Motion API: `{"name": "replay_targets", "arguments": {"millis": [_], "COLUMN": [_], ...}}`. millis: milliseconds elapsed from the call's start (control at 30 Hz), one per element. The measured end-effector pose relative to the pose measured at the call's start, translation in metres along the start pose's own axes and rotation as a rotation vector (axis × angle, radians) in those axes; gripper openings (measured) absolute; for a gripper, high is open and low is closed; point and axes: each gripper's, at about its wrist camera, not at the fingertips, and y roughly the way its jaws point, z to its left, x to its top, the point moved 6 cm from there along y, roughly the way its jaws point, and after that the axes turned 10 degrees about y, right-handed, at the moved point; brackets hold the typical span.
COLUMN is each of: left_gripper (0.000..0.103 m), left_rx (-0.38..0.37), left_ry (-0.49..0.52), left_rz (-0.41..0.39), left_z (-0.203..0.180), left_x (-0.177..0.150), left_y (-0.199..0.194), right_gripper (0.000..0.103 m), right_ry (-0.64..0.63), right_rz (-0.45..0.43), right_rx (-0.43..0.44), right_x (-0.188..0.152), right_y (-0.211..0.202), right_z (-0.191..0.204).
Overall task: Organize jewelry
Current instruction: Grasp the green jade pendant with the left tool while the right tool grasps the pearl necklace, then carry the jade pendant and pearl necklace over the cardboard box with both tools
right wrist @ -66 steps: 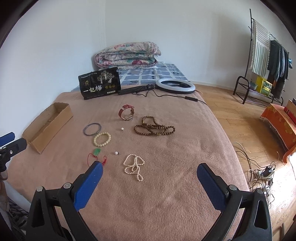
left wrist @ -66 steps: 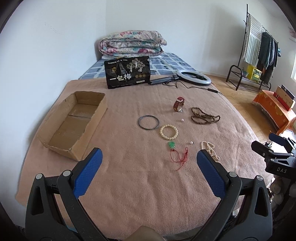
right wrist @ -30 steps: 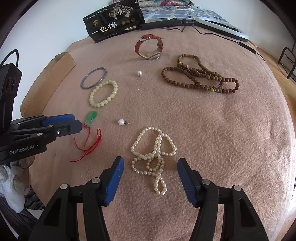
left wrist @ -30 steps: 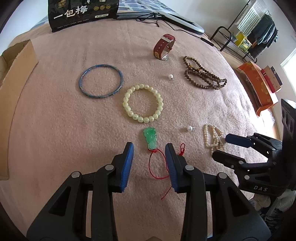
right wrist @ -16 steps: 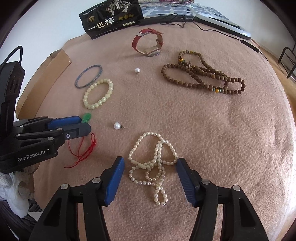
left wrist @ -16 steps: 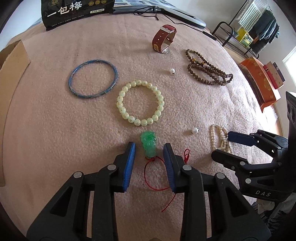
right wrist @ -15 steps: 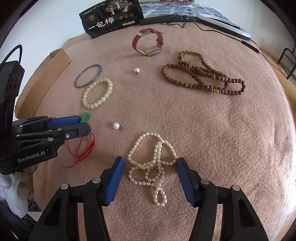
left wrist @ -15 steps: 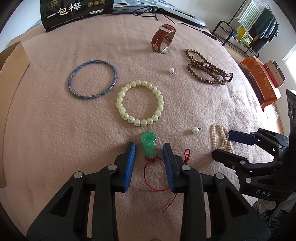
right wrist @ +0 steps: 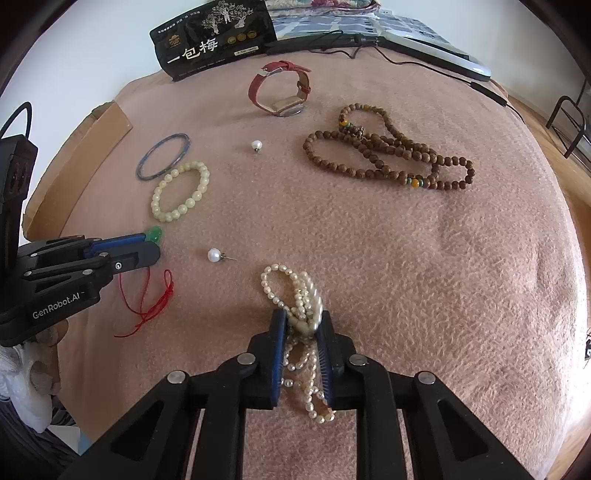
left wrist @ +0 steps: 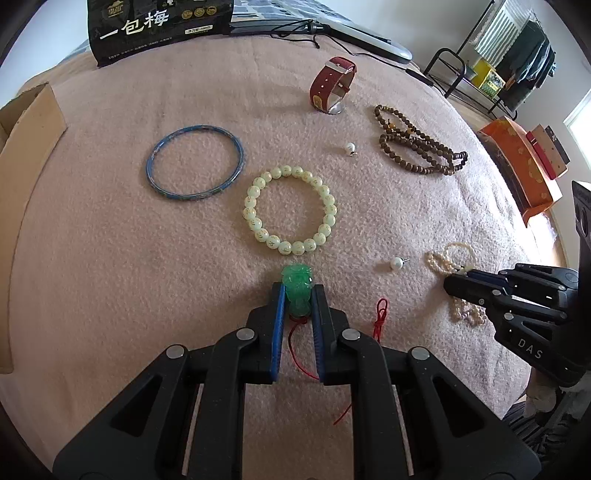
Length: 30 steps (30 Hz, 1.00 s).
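Gripping the green pendant [left wrist: 297, 286], left tongs [left wrist: 297, 295] (marked GenRobot.AI) mirror right tongs [right wrist: 302, 319] clamping the pearl necklace [right wrist: 301, 299].

Black snack bag [right wrist: 214, 38] and ring light [left wrist: 364, 35] at blanket's [right wrist: 406, 258] far edge, clothes rack [left wrist: 517, 62] beyond.

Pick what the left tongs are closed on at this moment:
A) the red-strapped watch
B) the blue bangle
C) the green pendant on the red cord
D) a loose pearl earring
C. In the left wrist view the left tongs pinch the green pendant between their blue pads, its red cord trailing on the blanket.
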Motion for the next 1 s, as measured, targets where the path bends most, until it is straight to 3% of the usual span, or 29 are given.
{"name": "replay_targets", "arguments": {"millis": [367,1000], "left_gripper": [0.012,0.012], "left_rx": [-0.017,-0.023], "left_ry": [-0.012,-0.038], "left_rz": [-0.055,-0.229], "left_z": [0.003,0.012], "left_x": [0.001,0.030], "left_y": [-0.026,-0.095], "right_gripper": [0.001,0.001], "right_ry": [-0.013,-0.016], "right_rz": [-0.062,-0.287], "right_rx": [0.028,0.092], "right_x": [0.005,0.044], "right_y": [-0.025,-0.104], "right_z": [0.001,0.026]}}
